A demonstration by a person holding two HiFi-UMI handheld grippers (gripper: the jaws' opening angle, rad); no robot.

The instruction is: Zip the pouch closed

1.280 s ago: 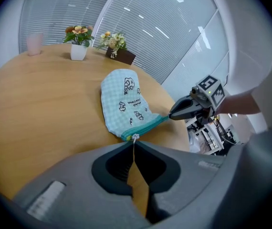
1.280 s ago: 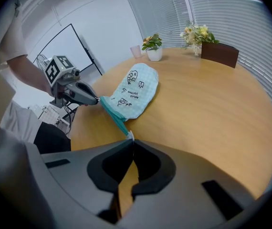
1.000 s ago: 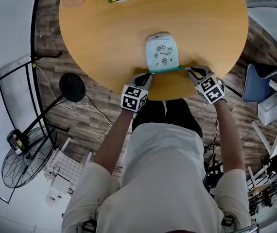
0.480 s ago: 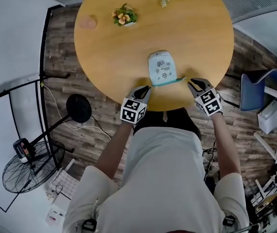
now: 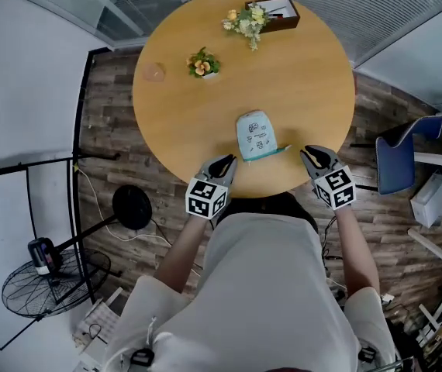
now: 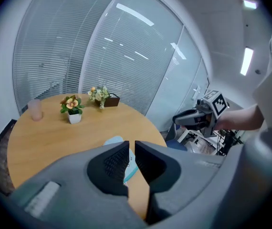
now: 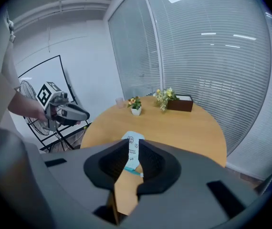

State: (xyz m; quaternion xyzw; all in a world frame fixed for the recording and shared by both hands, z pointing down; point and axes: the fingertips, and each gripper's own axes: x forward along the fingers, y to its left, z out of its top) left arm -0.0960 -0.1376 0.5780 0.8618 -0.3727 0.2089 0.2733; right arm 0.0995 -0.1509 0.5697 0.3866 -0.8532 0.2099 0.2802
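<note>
On the round table, near the edge closest to the person, lies the pouch. The head view shows all of it, along with a fan and a blue chair on the floor. The gripper views show instead the blinds behind the glass wall, and each shows the other gripper held up in the air. The left gripper view catches only a sliver of the pouch behind its jaws, while the right one sees it through the gap.

The pouch's long axis runs from the near edge toward the table's middle. Its rounded end points away, and its teal zipper end faces the person, with a teal strip sticking out to the right.

The left gripper and the right gripper each keep a narrow slit between the jaws and hold nothing. A second ago both sat at the ends of the zipper. Now they are drawn back to the table's rim, apart from the pouch, and a flower box has come into the head view.
</note>
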